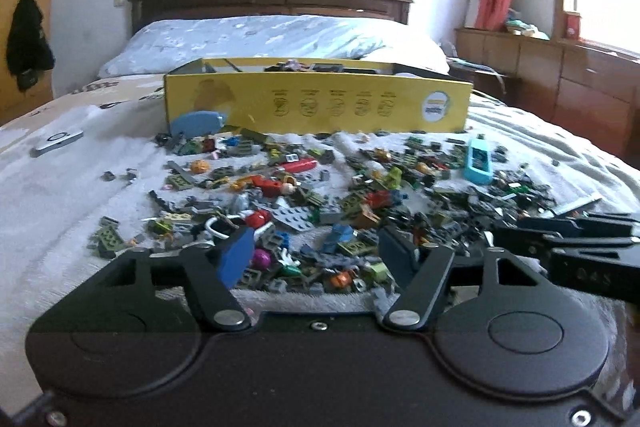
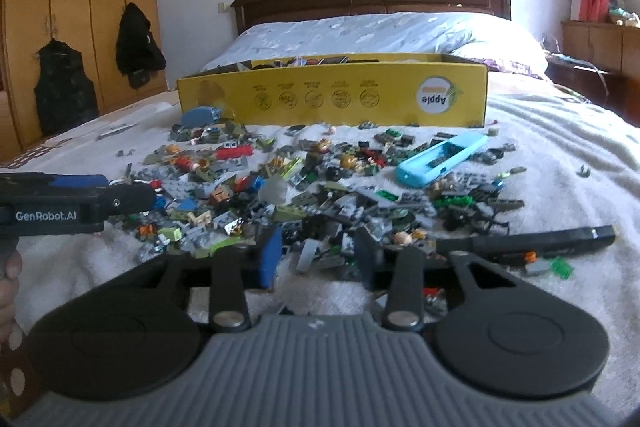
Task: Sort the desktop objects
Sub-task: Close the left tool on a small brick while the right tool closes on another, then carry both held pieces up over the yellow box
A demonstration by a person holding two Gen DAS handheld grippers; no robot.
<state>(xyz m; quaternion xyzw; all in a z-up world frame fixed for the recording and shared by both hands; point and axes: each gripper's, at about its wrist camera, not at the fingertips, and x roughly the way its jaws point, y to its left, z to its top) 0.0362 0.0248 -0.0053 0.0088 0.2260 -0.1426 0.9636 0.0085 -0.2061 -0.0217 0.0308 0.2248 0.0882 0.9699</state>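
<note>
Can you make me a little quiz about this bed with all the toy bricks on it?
1. True or false: the yellow box stands behind the pile of bricks.
2. What colour is the rubbery case lying among the bricks? A red, B light blue, C black.
3. Fill in: the bricks lie on a white ____.

Key: 1 true. 2 B. 3 blanket.

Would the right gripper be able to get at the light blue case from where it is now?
Probably yes: the light blue case lies uncovered beyond the right gripper, only low loose bricks between.
</note>
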